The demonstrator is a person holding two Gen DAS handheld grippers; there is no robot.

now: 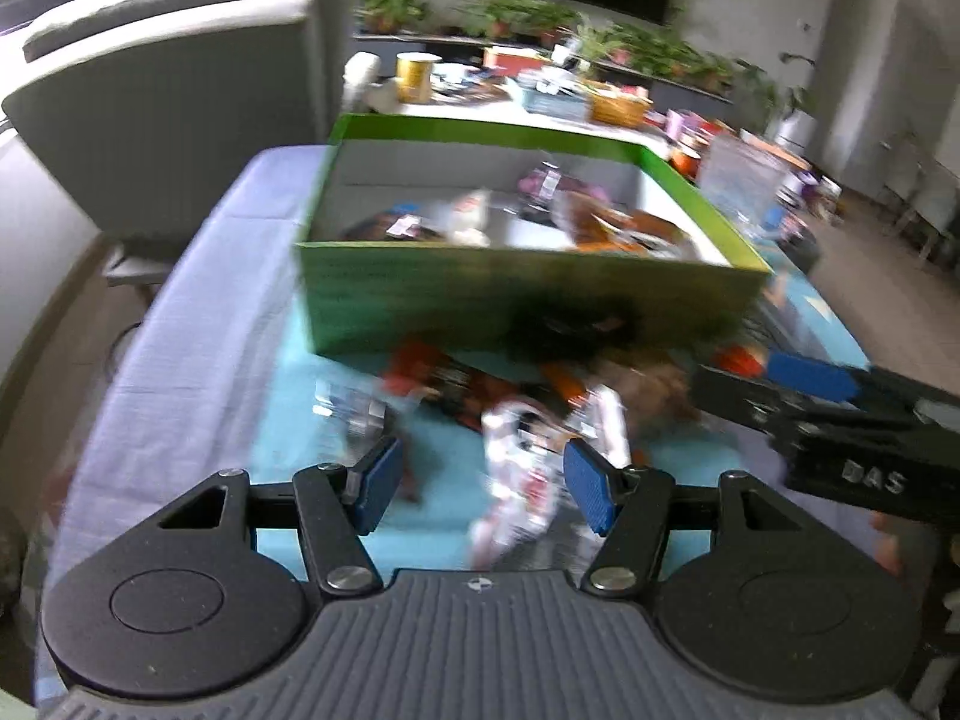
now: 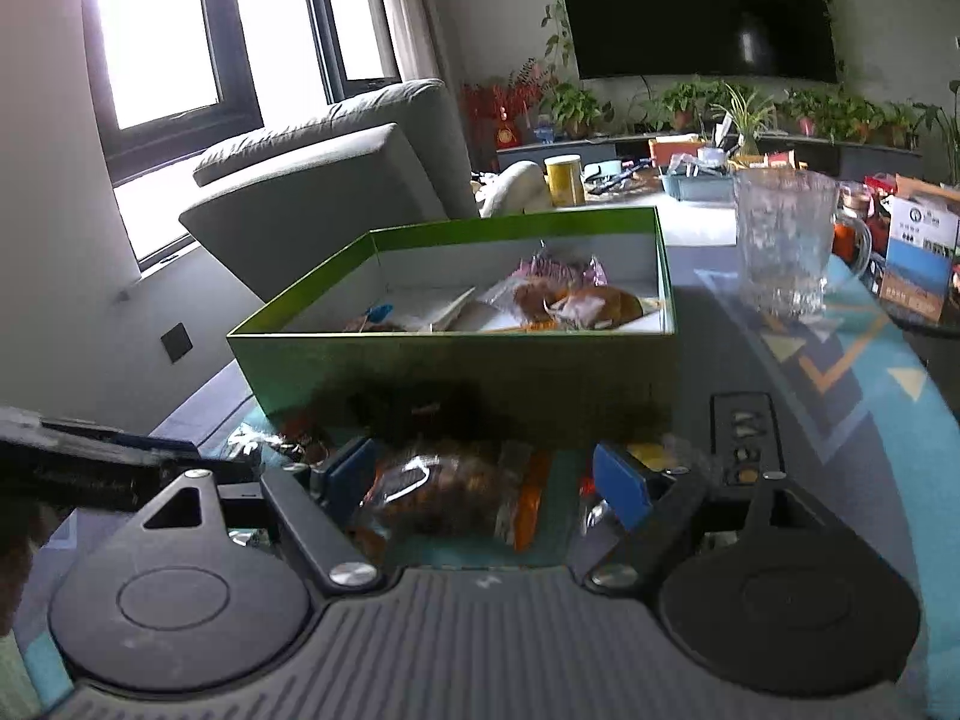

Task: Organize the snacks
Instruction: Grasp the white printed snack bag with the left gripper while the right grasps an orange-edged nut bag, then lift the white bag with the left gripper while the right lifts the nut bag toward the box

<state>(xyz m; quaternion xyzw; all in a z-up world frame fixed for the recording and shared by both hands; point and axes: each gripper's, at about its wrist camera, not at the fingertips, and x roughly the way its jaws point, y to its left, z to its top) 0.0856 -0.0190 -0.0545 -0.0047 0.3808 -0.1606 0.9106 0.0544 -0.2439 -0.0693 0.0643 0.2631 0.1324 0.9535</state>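
Observation:
A green box [image 1: 516, 300] [image 2: 456, 366] stands on the table and holds several wrapped snacks [image 1: 606, 219] [image 2: 576, 300]. More loose snacks lie in front of it. My left gripper [image 1: 480, 480] is open above a white and red packet [image 1: 528, 468]. My right gripper [image 2: 486, 480] is open, its blue pads either side of a clear bag of brown pastry [image 2: 444, 486], apart from it. The right gripper also shows at the right edge of the left wrist view [image 1: 840, 396].
A clear glass [image 2: 783, 240] stands right of the box. A remote control [image 2: 747, 438] lies on the teal patterned cloth [image 2: 870, 372]. A grey sofa [image 2: 324, 180] is to the left. A cluttered table with a yellow tin [image 2: 564, 180] is behind.

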